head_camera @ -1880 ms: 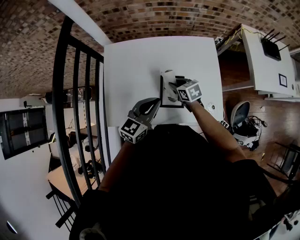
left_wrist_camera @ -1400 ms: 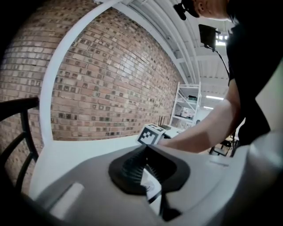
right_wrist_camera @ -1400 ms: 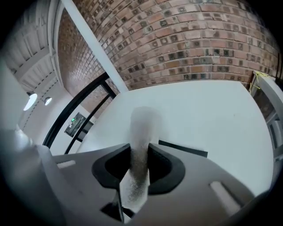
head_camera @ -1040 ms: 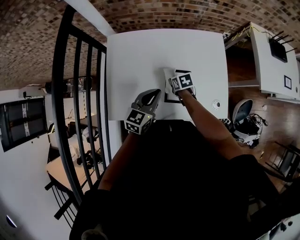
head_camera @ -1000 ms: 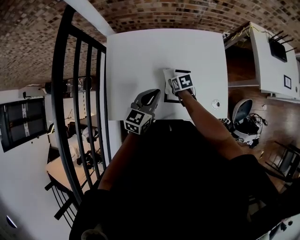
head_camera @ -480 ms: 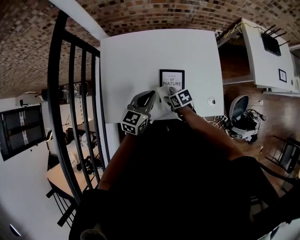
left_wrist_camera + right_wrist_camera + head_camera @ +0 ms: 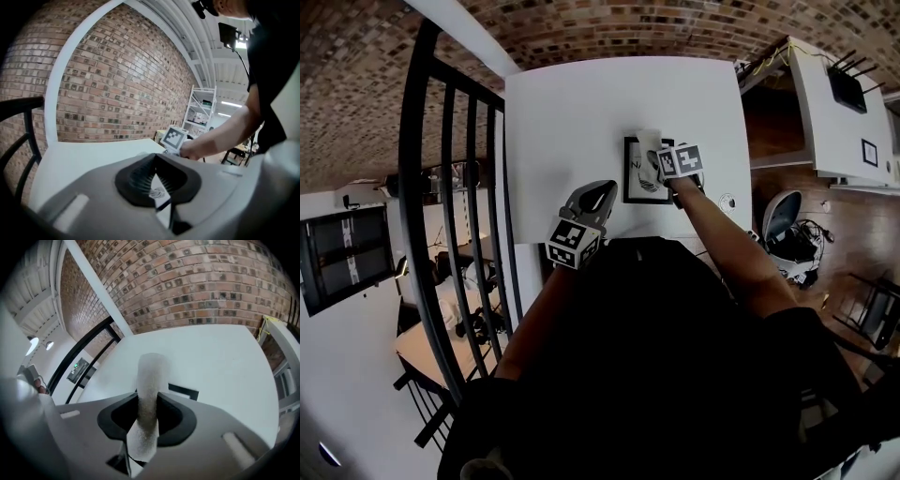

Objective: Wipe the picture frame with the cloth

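From up top, the picture frame [image 7: 639, 178] is lying flat on the white desk [image 7: 572, 122] with the right gripper [image 7: 664, 161] over it. Left gripper view: left gripper [image 7: 157, 182], fingers pinched together, nothing in them. Right gripper view: fingers clamped on the cloth [image 7: 149, 380].

Brick wall [image 7: 581, 28], wht table [image 7: 572, 112], blk railing [image 7: 413, 187] L, wood floor [image 7: 853, 216] R.

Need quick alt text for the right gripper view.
The right gripper is shut on a white cloth that sticks up between its jaws. Beyond it, a corner of the black picture frame lies on the white table, before a brick wall.
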`<state>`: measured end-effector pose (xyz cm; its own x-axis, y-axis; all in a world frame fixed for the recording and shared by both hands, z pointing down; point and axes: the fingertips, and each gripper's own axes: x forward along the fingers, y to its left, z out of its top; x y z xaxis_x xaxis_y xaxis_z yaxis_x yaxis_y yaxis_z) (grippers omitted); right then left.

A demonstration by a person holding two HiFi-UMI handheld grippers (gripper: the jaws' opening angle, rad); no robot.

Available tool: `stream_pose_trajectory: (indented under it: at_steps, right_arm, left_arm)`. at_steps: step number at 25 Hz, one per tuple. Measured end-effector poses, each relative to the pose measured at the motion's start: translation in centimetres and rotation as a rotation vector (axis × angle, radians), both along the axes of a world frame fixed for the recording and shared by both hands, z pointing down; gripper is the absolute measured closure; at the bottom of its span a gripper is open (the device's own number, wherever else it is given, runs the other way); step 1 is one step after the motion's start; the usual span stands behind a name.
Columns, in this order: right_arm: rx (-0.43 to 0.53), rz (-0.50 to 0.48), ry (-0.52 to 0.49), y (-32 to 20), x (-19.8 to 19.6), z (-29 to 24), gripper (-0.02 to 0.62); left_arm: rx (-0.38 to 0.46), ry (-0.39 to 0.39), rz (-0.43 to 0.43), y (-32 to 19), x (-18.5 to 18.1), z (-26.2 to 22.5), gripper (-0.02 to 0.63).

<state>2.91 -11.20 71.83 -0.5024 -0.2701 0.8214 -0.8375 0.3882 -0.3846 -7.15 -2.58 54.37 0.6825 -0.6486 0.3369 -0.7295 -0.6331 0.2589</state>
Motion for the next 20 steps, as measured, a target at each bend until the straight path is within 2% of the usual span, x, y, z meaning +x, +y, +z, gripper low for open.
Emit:
stream_pose_trajectory:
  at_steps: [3, 7, 12, 20]
  right_arm:
    - [0.018, 0.004, 0.050, -2.2, 0.5, 0.5, 0.497]
    - [-0.019, 0.013, 0.059, -2.7, 0.1, 1.9, 0.497]
    - [-0.047, -0.012, 0.075, -1.0, -0.2, 3.2, 0.495]
    - [-0.077, -0.042, 0.042, 2.9, -0.2, 3.3, 0.495]
  left_arm:
    - [-0.003, -0.005, -0.008, 0.1, -0.2, 0.2, 0.607]
    - [-0.010, -0.001, -0.011, 0.1, -0.2, 0.2, 0.607]
    - [-0.012, -0.003, -0.005, -0.2, 0.0, 0.5, 0.606]
    - [-0.022, 0.001, 0.013, -0.8, 0.8, 0.6, 0.607]
